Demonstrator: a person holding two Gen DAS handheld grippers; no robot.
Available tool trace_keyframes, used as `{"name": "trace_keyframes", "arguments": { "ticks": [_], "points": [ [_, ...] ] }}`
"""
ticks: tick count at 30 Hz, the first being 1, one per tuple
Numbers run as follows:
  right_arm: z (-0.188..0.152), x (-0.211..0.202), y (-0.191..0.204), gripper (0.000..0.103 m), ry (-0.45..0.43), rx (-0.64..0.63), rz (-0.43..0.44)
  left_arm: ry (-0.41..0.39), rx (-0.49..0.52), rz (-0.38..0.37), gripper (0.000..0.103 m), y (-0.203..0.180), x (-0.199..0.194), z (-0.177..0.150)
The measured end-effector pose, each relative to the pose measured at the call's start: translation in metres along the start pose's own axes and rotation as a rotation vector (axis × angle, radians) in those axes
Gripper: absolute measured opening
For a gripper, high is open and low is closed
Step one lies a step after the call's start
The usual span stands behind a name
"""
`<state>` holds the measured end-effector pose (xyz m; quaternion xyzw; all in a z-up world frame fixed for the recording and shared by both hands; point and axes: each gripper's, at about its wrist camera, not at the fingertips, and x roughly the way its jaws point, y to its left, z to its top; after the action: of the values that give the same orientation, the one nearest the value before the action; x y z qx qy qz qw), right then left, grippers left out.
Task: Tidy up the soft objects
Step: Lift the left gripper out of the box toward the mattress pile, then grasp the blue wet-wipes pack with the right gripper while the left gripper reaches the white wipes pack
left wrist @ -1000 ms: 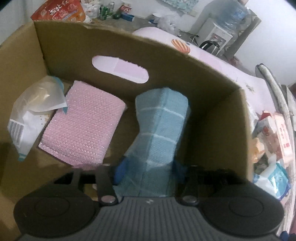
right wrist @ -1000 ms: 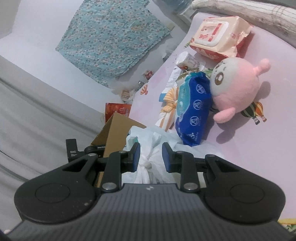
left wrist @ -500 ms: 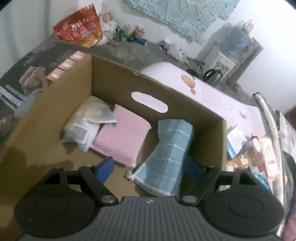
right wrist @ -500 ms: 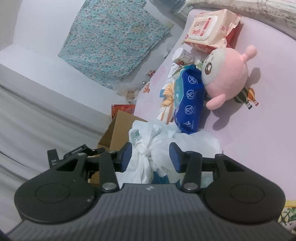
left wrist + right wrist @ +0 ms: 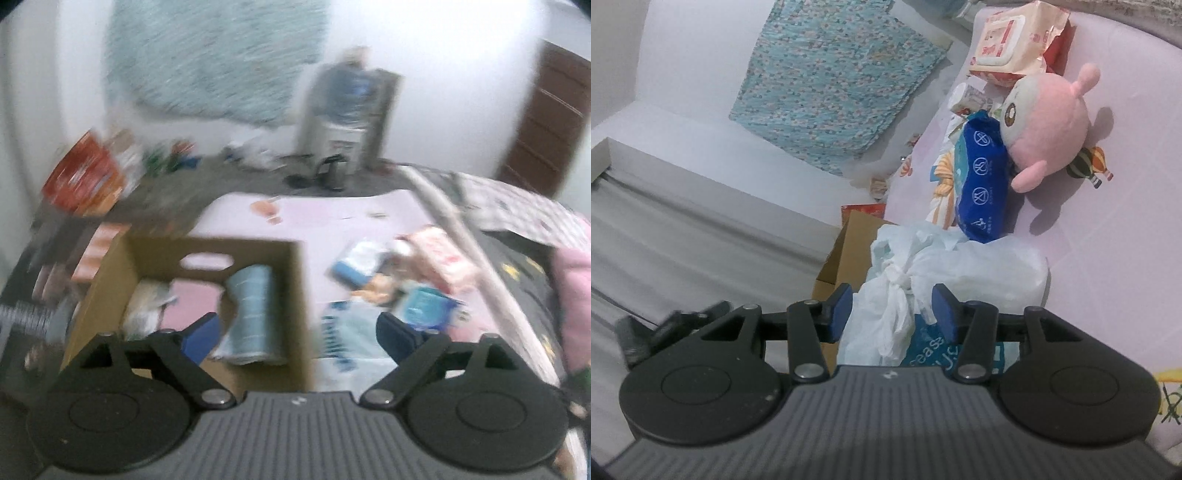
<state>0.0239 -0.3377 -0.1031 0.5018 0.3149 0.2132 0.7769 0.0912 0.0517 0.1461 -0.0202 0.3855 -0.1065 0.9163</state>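
In the blurred left wrist view my left gripper [image 5: 297, 334] is wide open and empty, raised above the cardboard box [image 5: 299, 295]. The blue checked towel [image 5: 253, 314], a pink cloth [image 5: 192, 299] and a clear packet [image 5: 146, 306] lie inside the box. In the right wrist view my right gripper [image 5: 892, 308] is open around the knot of a white plastic bag [image 5: 979, 266] lying on the pink sheet. A pink plush toy [image 5: 1049, 122] and a blue wipes pack [image 5: 982, 177] lie beyond it.
More packs lie on the bed right of the box: a white-blue bag [image 5: 354, 332], a blue pack [image 5: 424, 306], a pink wipes pack [image 5: 439, 258]. A red-white wipes pack [image 5: 1015, 40] lies far on the bed. A water dispenser [image 5: 347, 118] stands by the wall.
My left gripper let go of the blue towel, opened wide and pulled up and back from the box. My right gripper opened off the white bag's knot.
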Motion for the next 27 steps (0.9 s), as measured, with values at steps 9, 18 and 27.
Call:
{"name": "trace_keyframes", "arguments": {
  "ticks": [9, 18, 27],
  "points": [
    [0.005, -0.002, 0.008, 0.048, -0.043, -0.035, 0.025, -0.019, 0.335, -0.102, 0.099, -0.115, 0.014, 0.028],
    [0.022, 0.027, 0.005, 0.048, -0.124, -0.136, -0.126, 0.202, 0.292, -0.156, 0.093, -0.169, 0.146, 0.037],
    [0.039, 0.078, -0.01, 0.047, -0.164, -0.204, -0.318, 0.387, 0.19, -0.151, 0.088, -0.171, 0.261, 0.038]
  ]
}}
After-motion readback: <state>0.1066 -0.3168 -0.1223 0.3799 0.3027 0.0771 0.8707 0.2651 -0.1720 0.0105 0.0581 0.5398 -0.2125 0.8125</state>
